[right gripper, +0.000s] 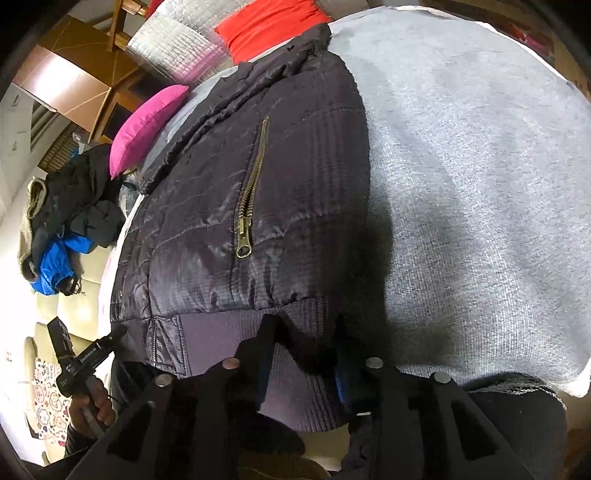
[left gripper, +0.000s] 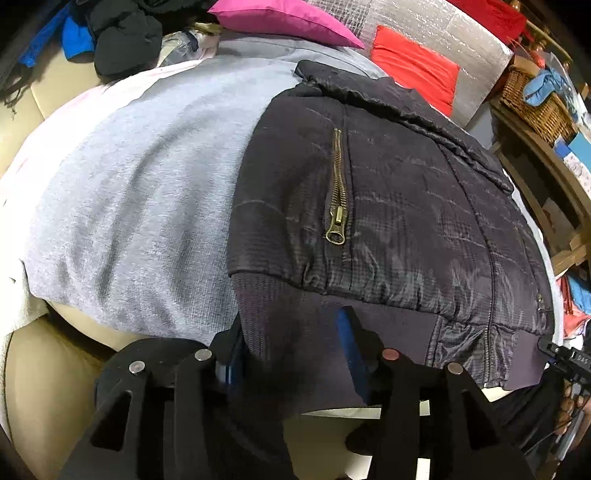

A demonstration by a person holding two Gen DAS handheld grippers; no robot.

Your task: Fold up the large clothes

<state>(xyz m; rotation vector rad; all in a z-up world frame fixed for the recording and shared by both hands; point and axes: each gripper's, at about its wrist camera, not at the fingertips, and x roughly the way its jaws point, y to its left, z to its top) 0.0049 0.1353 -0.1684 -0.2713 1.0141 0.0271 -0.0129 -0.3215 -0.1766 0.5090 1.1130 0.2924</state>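
Observation:
A dark navy quilted jacket (left gripper: 399, 206) with brass pocket zippers (left gripper: 338, 192) lies spread on a grey blanket (left gripper: 140, 177). Its ribbed hem (left gripper: 295, 343) hangs over the near edge. My left gripper (left gripper: 291, 354) is open, its fingers on either side of the left end of the hem. In the right wrist view the same jacket (right gripper: 229, 206) shows with its zipper (right gripper: 251, 195). My right gripper (right gripper: 306, 354) is open around the right end of the ribbed hem (right gripper: 295, 387). The left gripper (right gripper: 85, 354) also shows at the left of the right wrist view.
A pink cushion (left gripper: 280, 18) and a red cushion (left gripper: 413, 66) lie at the back by a silver foil panel (left gripper: 443, 33). A pile of dark and blue clothes (left gripper: 110, 37) sits at the back left. A wicker basket (left gripper: 535, 99) and wooden shelves stand at the right.

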